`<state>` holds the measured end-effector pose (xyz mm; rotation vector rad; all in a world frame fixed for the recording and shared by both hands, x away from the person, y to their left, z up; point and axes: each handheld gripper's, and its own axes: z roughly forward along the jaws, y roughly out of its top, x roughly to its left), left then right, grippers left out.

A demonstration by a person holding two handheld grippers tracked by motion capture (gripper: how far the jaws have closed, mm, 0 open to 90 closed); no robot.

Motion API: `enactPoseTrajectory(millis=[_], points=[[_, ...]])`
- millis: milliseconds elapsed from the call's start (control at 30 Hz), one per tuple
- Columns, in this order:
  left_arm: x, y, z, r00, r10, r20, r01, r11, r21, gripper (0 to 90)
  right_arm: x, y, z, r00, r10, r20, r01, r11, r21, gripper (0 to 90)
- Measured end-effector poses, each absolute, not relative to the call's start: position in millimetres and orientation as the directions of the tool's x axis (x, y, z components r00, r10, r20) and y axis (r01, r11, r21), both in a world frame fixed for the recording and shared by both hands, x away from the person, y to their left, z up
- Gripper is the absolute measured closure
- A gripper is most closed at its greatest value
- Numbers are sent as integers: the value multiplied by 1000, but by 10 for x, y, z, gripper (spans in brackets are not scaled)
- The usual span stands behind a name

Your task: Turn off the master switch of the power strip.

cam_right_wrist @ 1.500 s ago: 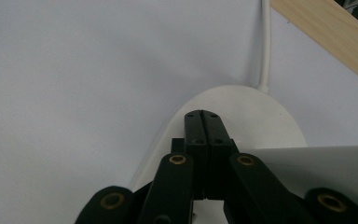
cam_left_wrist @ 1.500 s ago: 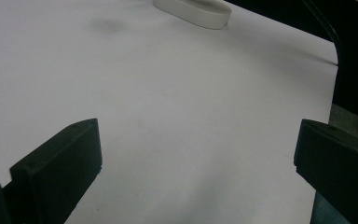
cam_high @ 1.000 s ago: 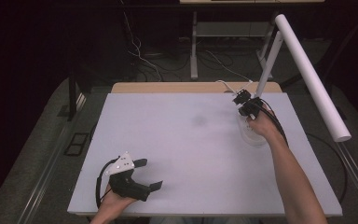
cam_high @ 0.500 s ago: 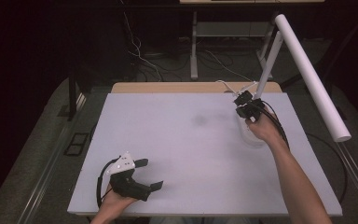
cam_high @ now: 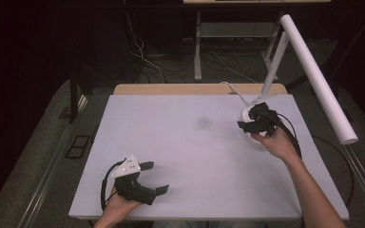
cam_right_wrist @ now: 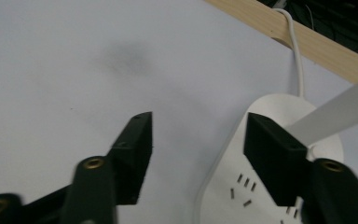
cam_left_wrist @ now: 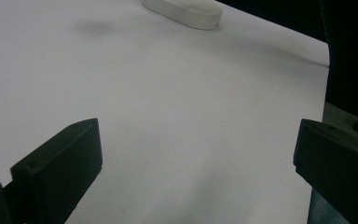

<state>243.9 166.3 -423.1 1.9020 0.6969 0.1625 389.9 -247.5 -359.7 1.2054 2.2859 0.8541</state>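
Note:
A white desk lamp stands at the table's right, with a flat oval base (cam_high: 257, 142), a slanted arm (cam_high: 274, 61) and a long tube head (cam_high: 316, 76). My right gripper (cam_high: 246, 118) hovers over the base's left edge, pointing left. Its jaws have just been opening and stand open with nothing between them. In the right gripper view the gripper (cam_right_wrist: 198, 140) straddles the base's rim (cam_right_wrist: 233, 196). My left gripper (cam_high: 156, 178) rests at the table's front left, open and empty. In the left gripper view the left gripper (cam_left_wrist: 198, 154) faces bare tabletop, with the base (cam_left_wrist: 186, 11) far off.
The lamp's white cable (cam_right_wrist: 298, 60) runs over the table's wooden back edge (cam_right_wrist: 307, 42). A faint grey smudge (cam_high: 203, 122) marks the white tabletop (cam_high: 190, 156) near the middle. The dark floor around holds cables and a stand's legs (cam_high: 198, 47).
My right gripper has drawn back from the foot of the lamp arm toward the person, and its jaws have gone from shut to open. The left gripper has stayed put.

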Motion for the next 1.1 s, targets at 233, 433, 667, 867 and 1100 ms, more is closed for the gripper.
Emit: enactPoseTrajectory(millis=[233,433,667,867,1100], points=[[2457,1644,-4240,825,528,-202,395,-282,874,4,3672,-2628,-3598,-557,831,-4,599,404,691,79],[2459,1638,-4242,823,529,-205,396,-278,875,4,3475,-2715,-3625,-562,825,57,604,363,710,2],[2466,1625,-4248,824,528,-205,398,-283,873,3,3273,-2779,-3648,-564,820,95,596,325,735,2],[2463,1620,-4247,824,529,-202,398,-286,872,4,3053,-2841,-3721,-578,806,128,585,301,753,2],[2462,1626,-4248,824,529,-203,398,-285,872,4,2859,-2869,-3829,-573,805,151,583,271,766,2]])
